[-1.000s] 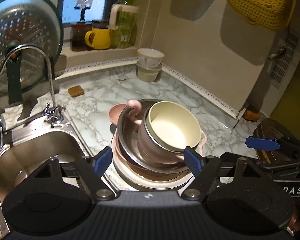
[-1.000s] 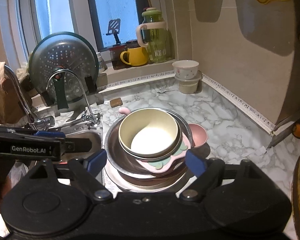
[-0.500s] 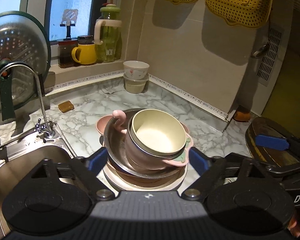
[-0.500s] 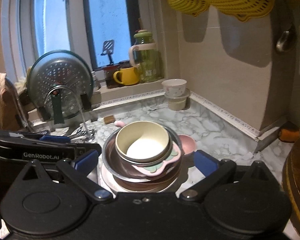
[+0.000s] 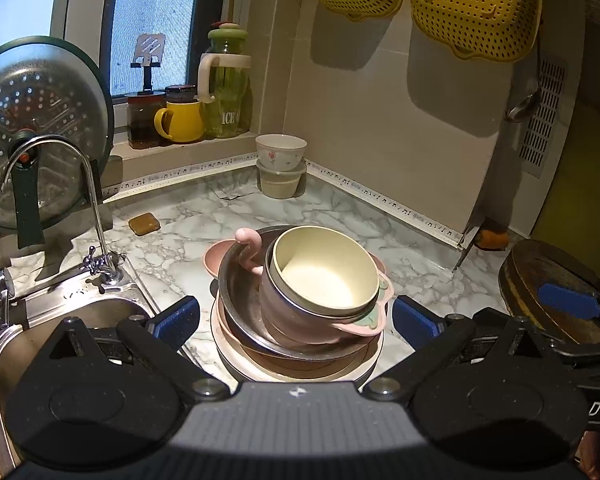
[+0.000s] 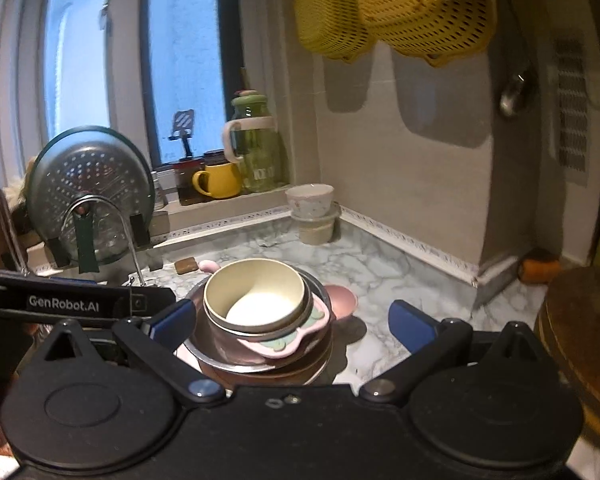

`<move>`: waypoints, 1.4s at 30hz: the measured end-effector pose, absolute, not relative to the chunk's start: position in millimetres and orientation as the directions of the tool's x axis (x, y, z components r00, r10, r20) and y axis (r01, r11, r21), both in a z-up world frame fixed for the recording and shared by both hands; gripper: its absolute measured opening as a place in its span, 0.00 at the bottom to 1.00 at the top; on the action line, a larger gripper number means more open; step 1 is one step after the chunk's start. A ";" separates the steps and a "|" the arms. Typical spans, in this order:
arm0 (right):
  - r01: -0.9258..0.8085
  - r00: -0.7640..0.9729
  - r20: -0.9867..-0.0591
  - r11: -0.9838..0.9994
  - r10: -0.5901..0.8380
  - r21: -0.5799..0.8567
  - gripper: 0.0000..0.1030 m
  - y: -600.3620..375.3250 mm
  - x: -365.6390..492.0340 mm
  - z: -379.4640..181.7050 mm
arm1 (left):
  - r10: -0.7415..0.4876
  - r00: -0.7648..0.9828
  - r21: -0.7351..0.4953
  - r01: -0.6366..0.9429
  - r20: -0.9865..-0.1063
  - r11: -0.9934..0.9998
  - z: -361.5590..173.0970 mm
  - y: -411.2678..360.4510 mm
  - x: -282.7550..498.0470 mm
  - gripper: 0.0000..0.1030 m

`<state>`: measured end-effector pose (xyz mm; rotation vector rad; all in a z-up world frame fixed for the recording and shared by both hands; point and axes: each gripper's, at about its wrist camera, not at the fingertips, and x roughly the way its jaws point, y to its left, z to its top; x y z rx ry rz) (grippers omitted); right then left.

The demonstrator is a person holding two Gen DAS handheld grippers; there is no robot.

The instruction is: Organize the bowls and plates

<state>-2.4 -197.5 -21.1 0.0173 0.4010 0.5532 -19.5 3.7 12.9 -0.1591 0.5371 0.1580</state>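
Observation:
A pile of dishes stands on the marble counter. Its cream bowl nests in a pink cup, inside a steel bowl, on stacked plates. A pink-and-green dish pokes out on the right. A small pink bowl sits behind the pile. My left gripper faces the pile from just in front, jaws opening, pads clear of the dishes on either side. My right gripper is open beside it, nothing held, also short of the pile.
A steel sink with a faucet lies left of the pile; a perforated lid leans behind it. A floral bowl on a tub stands in the back corner. A round wooden board is at right. Yellow baskets hang above.
Both grippers' jaws have spread wider. Both views have tilted up and drawn back a little, so the pile looks smaller and more wall shows. The dishes have not moved.

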 end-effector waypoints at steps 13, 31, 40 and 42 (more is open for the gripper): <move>-0.475 0.801 -0.346 0.870 0.489 0.131 1.00 -200.9 -1.9 -15.8 | 0.095 0.851 -0.105 -0.173 -0.516 0.979 14.6 0.2 -22.5 1.00; -0.464 0.809 -0.353 0.879 0.470 0.107 1.00 -197.1 -0.3 -9.4 | 0.091 0.850 -0.086 -0.158 -0.519 0.984 23.8 -1.1 -19.5 1.00; -0.475 0.797 -0.373 0.874 0.476 0.100 1.00 -194.3 3.4 -2.2 | 0.089 0.829 -0.090 -0.165 -0.552 0.982 28.6 0.6 -15.4 1.00; -0.476 0.794 -0.379 0.874 0.475 0.100 1.00 -193.5 4.9 -2.0 | 0.093 0.824 -0.086 -0.169 -0.558 0.982 28.8 0.7 -14.7 1.00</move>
